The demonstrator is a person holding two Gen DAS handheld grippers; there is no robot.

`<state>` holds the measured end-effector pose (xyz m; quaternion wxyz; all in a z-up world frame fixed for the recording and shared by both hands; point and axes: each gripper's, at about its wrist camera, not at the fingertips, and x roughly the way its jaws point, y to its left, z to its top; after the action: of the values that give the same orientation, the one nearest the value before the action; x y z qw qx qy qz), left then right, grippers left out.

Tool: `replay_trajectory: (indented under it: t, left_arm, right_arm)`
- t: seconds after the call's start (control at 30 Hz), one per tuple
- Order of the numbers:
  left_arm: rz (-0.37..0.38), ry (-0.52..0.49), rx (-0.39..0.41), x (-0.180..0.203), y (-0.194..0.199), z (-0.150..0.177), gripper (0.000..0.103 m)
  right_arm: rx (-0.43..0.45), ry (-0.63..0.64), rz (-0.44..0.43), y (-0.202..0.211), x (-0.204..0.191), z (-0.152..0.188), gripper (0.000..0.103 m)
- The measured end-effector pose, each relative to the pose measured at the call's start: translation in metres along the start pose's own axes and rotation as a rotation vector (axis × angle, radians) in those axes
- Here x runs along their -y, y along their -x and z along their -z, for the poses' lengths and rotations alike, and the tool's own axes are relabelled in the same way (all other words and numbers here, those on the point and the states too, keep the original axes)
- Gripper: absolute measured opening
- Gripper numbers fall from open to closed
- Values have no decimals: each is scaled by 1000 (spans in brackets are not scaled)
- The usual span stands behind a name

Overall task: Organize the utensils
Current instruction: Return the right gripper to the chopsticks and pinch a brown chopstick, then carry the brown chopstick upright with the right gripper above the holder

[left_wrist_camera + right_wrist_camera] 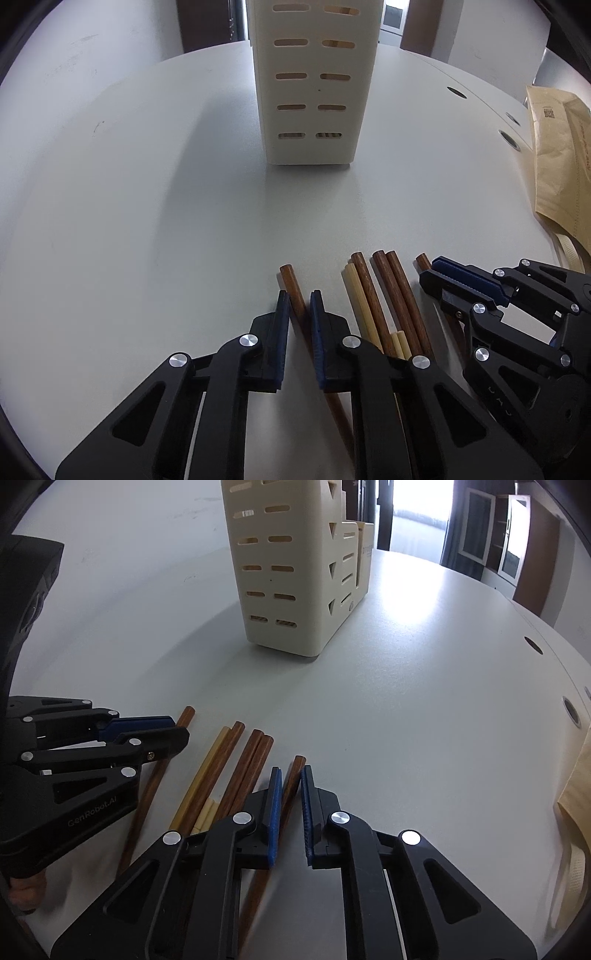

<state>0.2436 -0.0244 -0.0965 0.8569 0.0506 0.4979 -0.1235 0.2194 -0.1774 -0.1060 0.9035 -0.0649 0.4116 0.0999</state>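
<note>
Several chopsticks lie side by side on the white table (pixel 147 203). My left gripper (pixel 299 299) is shut on the leftmost brown chopstick (pixel 290 277), which runs back between its blue pads. In the right wrist view that gripper (pixel 177 727) clamps the same stick (pixel 186 714). My right gripper (pixel 291 775) is shut on the rightmost brown chopstick (pixel 297 766); from the left wrist view it (pixel 430 271) covers most of that stick (pixel 422 260). Between the two lie a pale chopstick (pixel 352 288) and brown ones (pixel 391 280). A cream slotted utensil holder (pixel 310 92) (pixel 288 572) stands upright beyond them.
A brown paper bag (pixel 561 155) (pixel 576 786) lies at the table's right edge. Round cable holes (pixel 509 138) (pixel 570 712) sit in the tabletop near it. A hand (pixel 26 893) shows under the left gripper. Doors and a window lie beyond the table.
</note>
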Motion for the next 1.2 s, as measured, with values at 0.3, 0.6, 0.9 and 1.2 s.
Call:
replay_trajectory:
  t: [0.3, 0.6, 0.9, 1.2]
  left_arm:
    - [30, 24, 51, -8, 15, 6, 7]
    - [-30, 41, 217, -7, 72, 7, 7]
    - [-27, 32, 342, -6, 129, 6, 7]
    - [-11, 19, 507, -9, 200, -8, 7]
  right_arm:
    - [114, -60, -90, 25, 12, -4, 7]
    - [307, -70, -144, 92, 20, -15, 7]
    - [497, -51, -161, 147, 17, -22, 7]
    - [609, -17, -149, 193, 11, -36, 7]
